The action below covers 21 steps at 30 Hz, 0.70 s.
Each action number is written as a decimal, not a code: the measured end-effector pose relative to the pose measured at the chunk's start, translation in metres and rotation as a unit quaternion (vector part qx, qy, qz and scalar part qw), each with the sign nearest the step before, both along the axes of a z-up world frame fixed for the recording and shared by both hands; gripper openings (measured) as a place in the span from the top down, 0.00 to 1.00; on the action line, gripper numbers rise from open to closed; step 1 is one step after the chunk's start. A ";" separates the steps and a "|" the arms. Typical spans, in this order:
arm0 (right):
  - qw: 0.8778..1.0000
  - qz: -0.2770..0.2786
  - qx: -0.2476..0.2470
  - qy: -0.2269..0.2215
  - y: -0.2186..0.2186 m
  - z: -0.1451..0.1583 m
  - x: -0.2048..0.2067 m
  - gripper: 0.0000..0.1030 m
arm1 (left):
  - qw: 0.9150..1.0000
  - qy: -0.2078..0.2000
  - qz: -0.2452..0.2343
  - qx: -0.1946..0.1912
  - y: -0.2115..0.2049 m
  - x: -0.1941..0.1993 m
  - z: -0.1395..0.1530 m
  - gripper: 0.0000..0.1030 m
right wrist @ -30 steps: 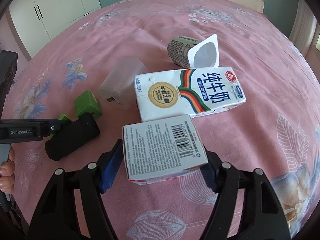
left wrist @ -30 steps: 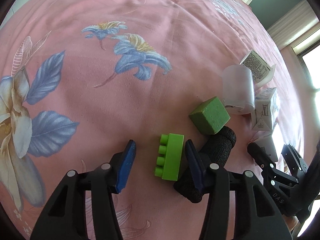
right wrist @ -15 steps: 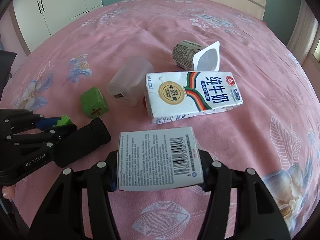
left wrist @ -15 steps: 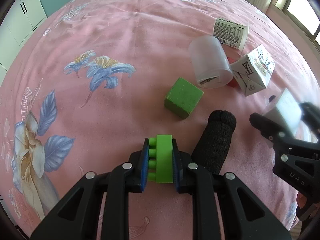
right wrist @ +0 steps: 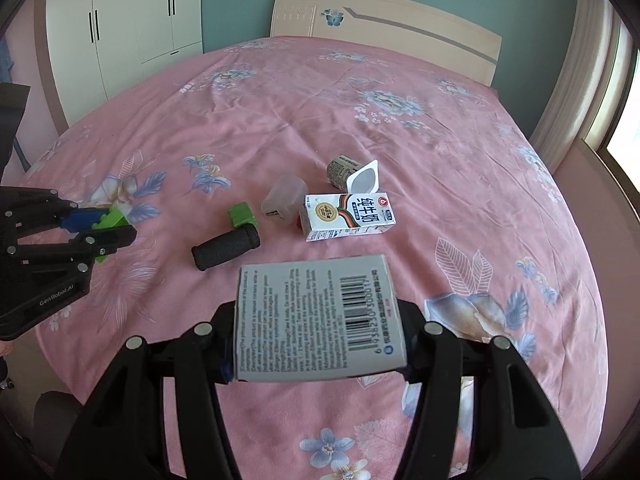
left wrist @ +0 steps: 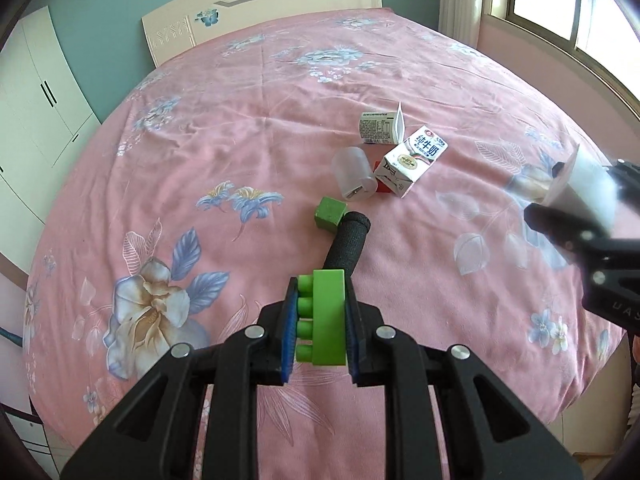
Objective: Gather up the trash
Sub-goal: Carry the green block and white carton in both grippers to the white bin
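While both claws hang above the pink bed, each clamps one item.
Left gripper (left wrist: 320,322): closed on a green toy brick (left wrist: 323,318), studs facing its left finger; seen at 9 o'clock in the right wrist view.
Right gripper (right wrist: 318,322): pinching a grey barcode carton (right wrist: 318,318) by its two side faces, printed face up; seen blurred at 3 o'clock in the left wrist view.
Bedspread (right wrist: 460,152): pink with blue flowers.
Milk carton (right wrist: 348,216): lying on its side near bed centre.
Yogurt cup (right wrist: 352,170): tipped over, at 12 o'clock from the milk carton.
Clear plastic cup (right wrist: 284,200): touching the milk carton at its 9 o'clock.
Green cube (right wrist: 242,216): beside the black foam roll (right wrist: 226,248).
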State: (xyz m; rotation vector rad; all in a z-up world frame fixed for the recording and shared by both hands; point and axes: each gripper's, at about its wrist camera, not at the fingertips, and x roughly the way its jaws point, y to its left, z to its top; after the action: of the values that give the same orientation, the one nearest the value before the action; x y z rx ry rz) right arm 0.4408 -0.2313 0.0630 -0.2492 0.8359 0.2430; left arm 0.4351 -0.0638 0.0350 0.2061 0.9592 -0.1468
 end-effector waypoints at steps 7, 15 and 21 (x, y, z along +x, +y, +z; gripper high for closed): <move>0.999 -0.009 -0.011 -0.044 0.002 0.059 -0.067 0.44 | 0.998 -0.058 -0.028 0.006 0.001 -0.070 0.069 0.78; 0.996 -0.018 -0.011 -0.081 0.003 0.112 -0.139 0.44 | 0.993 -0.109 -0.052 0.016 0.002 -0.143 0.122 0.78; 0.995 -0.017 -0.019 -0.097 0.008 0.136 -0.189 0.44 | 0.988 -0.141 -0.067 0.017 0.004 -0.192 0.147 0.78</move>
State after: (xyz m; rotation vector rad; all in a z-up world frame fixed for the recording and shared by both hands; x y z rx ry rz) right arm 0.2522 -0.2233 0.1989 -0.2880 0.6526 0.1679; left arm 0.2426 -0.0596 0.1821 0.3150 0.6660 -0.2192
